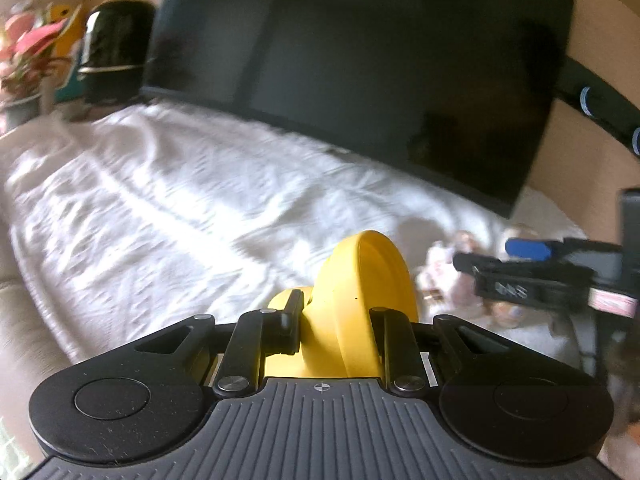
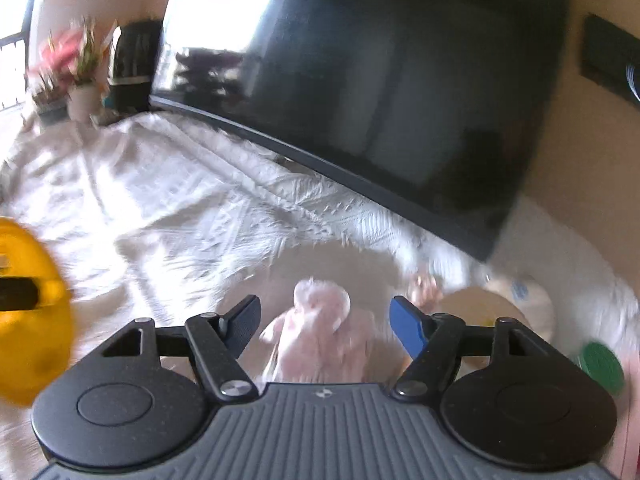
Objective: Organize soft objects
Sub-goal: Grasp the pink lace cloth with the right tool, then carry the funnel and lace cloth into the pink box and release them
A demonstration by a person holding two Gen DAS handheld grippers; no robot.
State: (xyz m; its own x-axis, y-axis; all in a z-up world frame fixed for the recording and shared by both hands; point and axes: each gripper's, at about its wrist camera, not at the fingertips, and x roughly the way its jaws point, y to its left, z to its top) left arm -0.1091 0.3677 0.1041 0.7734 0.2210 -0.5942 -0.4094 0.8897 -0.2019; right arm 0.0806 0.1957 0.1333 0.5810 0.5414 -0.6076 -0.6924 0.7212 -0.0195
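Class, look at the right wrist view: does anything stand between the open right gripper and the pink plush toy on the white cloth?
Nothing visible does. The pink plush lies on the white cloth directly ahead of the right gripper, framed by its open fingers. The left gripper, holding a yellow toy, is off to the left.

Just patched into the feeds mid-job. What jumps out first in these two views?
The bright yellow soft object clamped in the left gripper dominates the left wrist view. Behind it a big dark TV screen stands at the back of the white quilted cloth. In the right wrist view, the open right gripper hangs over a pale pink plush toy lying on that cloth.
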